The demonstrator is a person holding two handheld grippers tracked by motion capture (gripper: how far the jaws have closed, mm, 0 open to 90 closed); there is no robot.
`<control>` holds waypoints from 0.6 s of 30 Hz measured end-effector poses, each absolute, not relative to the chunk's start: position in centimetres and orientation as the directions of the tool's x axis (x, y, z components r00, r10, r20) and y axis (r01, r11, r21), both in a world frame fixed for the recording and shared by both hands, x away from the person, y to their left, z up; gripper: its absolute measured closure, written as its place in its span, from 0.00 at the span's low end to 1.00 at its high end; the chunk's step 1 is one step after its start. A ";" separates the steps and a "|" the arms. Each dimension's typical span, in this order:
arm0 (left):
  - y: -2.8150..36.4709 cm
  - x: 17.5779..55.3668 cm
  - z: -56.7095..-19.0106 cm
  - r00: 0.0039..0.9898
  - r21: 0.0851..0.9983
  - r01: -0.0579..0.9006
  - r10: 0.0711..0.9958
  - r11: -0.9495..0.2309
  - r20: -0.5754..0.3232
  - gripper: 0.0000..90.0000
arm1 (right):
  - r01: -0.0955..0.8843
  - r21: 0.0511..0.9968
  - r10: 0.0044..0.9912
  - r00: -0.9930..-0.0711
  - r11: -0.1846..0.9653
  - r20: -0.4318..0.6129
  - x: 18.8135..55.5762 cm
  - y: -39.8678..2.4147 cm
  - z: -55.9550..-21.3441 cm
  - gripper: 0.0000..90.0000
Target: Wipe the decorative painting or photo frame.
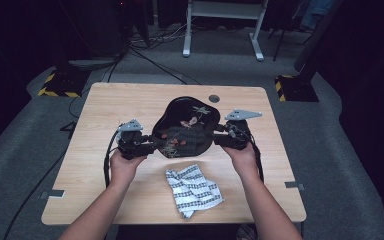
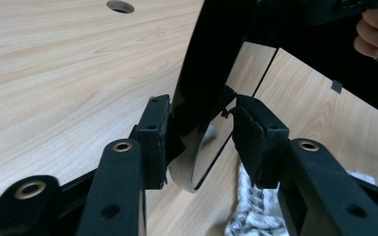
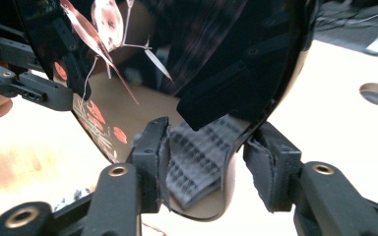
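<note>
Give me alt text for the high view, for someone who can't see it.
A person's two hands hold a glossy black lacquer tray with a painted flower pattern between two grippers, the left gripper at its left edge and the right gripper at its right edge, over a light wooden table. A crumpled white cloth with dark stripes lies on the table nearer the person.

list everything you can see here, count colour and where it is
tray: 1, glossy black with a flower design, mid table, rim between the jaws of both grippers
cloth: 1, white with dark stripes, crumpled on the table near the front edge
table: 1, light wood, a round hole near its far edge
white frame: 1, on the grey floor beyond the table
left gripper: 1, black, at the tray's left rim; one pad touches it, the other stands off
right gripper: 1, black, at the tray's right rim, a gap at one pad
hands: 2, one on each gripper, forearms coming in from the bottom
</note>
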State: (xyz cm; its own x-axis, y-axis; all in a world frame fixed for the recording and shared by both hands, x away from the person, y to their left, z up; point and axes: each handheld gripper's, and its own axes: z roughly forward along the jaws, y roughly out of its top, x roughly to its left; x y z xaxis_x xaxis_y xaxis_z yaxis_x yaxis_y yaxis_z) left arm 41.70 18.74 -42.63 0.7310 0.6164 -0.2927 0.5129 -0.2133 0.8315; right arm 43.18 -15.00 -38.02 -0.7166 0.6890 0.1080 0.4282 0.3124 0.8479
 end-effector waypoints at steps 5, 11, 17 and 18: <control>18.4 42.9 -42.9 0.737 0.820 0.527 0.600 -0.223 -0.310 0.59 | 0.408 0.866 0.708 -0.701 0.290 0.093 42.0 -15.4 -37.7 0.70; 17.5 44.0 -43.2 0.752 0.809 0.532 0.577 -0.248 -0.317 0.55 | 0.407 0.866 0.738 -0.671 0.289 0.069 40.8 -15.6 -37.6 0.72; 16.7 44.8 -43.3 0.765 0.803 0.529 0.563 -0.274 -0.311 0.52 | 0.432 0.864 0.764 -0.639 0.258 0.092 40.2 -16.4 -38.4 0.73; 16.7 45.0 -43.4 0.768 0.804 0.528 0.558 -0.274 -0.314 0.52 | 0.437 0.863 0.767 -0.634 0.254 0.096 40.0 -16.5 -38.6 0.73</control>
State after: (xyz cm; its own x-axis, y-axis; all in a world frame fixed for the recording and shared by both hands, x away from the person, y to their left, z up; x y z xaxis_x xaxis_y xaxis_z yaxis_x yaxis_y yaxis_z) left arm 45.02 16.68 -43.41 0.7683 0.5576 -0.3144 0.5280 -0.2742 0.8038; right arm 40.05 -16.47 -38.59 -0.6342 0.7672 0.0957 0.4374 0.2540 0.8627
